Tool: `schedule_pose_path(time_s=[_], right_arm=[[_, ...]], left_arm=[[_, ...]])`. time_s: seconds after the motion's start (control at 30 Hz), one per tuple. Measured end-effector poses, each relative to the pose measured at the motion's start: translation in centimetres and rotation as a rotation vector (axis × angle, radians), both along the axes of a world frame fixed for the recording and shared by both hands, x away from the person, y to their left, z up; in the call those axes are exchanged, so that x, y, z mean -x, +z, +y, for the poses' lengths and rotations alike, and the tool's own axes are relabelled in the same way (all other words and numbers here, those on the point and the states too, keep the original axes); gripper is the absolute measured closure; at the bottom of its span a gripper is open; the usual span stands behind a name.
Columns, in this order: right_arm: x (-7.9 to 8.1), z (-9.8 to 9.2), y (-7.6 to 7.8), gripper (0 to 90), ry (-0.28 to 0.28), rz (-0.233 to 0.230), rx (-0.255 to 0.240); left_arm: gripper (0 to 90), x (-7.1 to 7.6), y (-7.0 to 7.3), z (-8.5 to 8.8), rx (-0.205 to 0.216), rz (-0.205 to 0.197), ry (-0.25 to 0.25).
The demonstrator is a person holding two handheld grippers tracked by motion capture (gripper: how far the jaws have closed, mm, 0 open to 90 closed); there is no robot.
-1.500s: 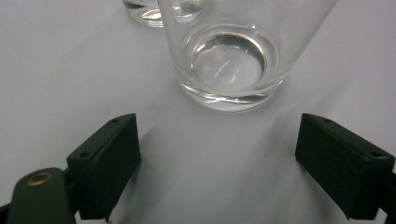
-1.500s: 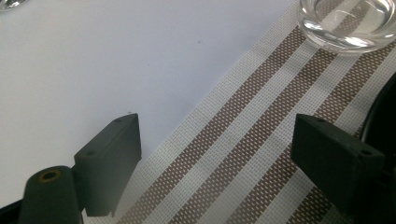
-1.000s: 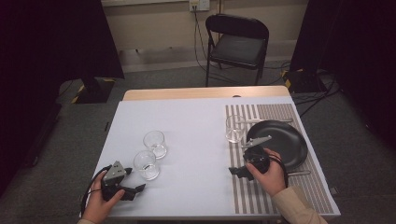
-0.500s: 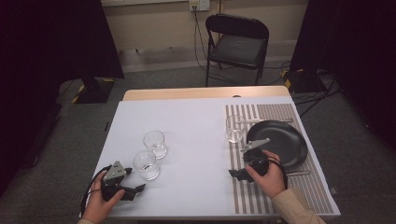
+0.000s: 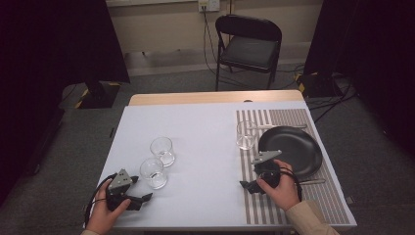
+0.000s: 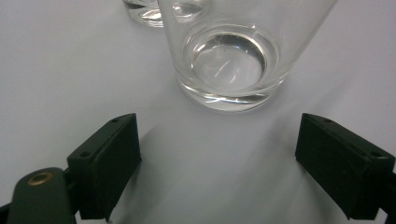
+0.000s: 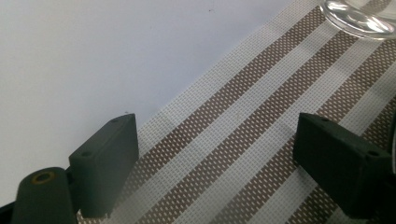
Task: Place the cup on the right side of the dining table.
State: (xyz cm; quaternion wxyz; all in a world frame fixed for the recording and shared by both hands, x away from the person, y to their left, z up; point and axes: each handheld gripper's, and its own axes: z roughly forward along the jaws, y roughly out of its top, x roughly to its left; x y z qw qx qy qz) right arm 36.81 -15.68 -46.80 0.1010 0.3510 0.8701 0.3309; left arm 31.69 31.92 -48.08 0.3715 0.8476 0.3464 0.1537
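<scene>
Glass (image 5: 153, 173) nearest the left gripper (image 5: 142, 199) is seen standing upright on the white table (image 5: 205, 142), just ahead of that gripper's jaws and apart from them. In the left gripper view the same glass (image 6: 231, 56) is shown close in front, its thick base resting on the table, while the jaws are spread wide with bare table between them. A second glass (image 5: 162, 151) is placed just beyond the first, near it but not touching. Far to the right of the first glass, a striped placemat (image 5: 288, 196) is laid, and on it a third glass (image 5: 245, 135) and a black plate (image 5: 291, 149) are set. The right gripper (image 5: 249, 186) is held over the placemat's left edge, well apart from the first glass; its jaws are also spread wide, with nothing held between them.
</scene>
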Motion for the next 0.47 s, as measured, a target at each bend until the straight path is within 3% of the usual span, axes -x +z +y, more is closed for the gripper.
schedule_pose_path(time_s=[0.23, 0.47], right_arm=[[0.27, 0.20, -0.16, 12.1, 0.025, -0.034, 0.035], [0.31, 0.21, -0.23, 11.8, 0.027, -0.040, 0.034]], left_arm=[[13.2, 0.00, 0.00, 0.00, 0.000, 0.000, 0.000], [13.1, 0.00, 0.00, 0.00, 0.001, 0.001, 0.000]])
